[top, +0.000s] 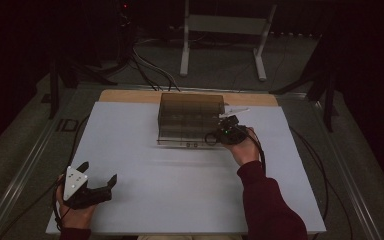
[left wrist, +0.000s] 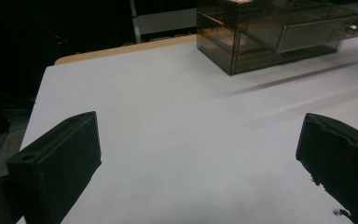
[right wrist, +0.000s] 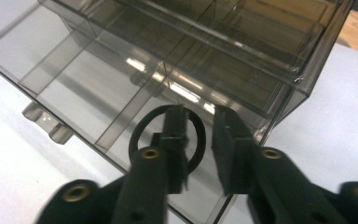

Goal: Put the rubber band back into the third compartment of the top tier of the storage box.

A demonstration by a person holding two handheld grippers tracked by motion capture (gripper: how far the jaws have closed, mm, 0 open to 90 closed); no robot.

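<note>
From above, the right hand-held gripper sits at the open drawer of the smoked acrylic organiser; the left hand-held gripper rests spread on the bench. In the right gripper view, a black ring hangs around one finger over the drawer, jaws slightly parted and pinching nothing: widen them gently so it drops inside.

In the right gripper view the black ring sat partly behind one jaw, and whether it touched that jaw or hung free could not be told. The smoky drawer organiser ran off the top and left edges there. In the left gripper view its right end was cut off too, and both jaws ran off the bottom corners. From the high view the ring was too small to read, and the room beyond the tabletop was lost in darkness.
</note>
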